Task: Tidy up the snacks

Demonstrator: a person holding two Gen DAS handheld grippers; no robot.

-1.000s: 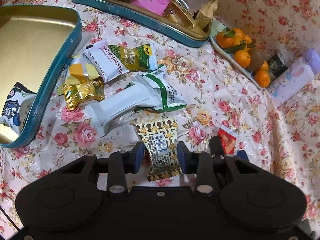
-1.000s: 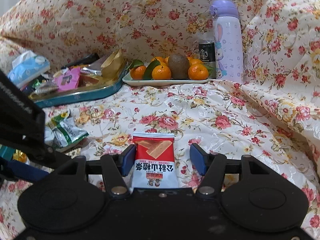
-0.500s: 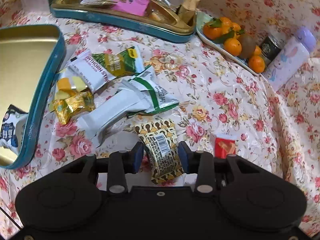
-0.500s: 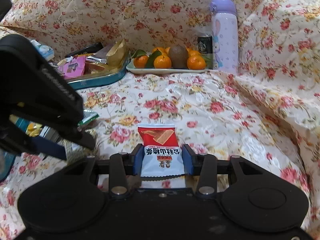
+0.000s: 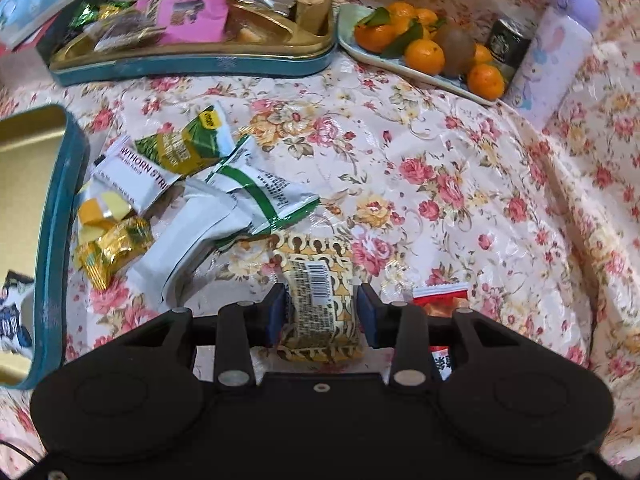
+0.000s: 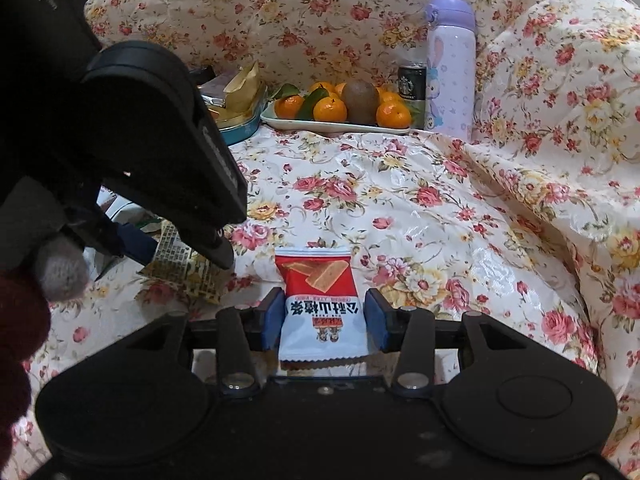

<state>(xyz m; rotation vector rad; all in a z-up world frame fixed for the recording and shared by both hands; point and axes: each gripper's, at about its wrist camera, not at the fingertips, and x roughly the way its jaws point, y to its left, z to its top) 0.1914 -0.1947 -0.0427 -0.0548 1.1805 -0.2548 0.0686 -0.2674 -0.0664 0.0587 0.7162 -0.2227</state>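
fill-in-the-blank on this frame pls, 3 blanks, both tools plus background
The left tool grips a gold patterned snack packet whose printed ____ faces the camera.
The right tool grips a packet that is white below and ____ on top.
On the fruit plate, one brown ____ sits among the oranges.

Missing words: barcode; red; kiwi

plate of oranges (image 5: 424, 56), starbucks can (image 5: 507, 42), purple bottle (image 5: 554, 52), on floral cloth (image 5: 460, 184).
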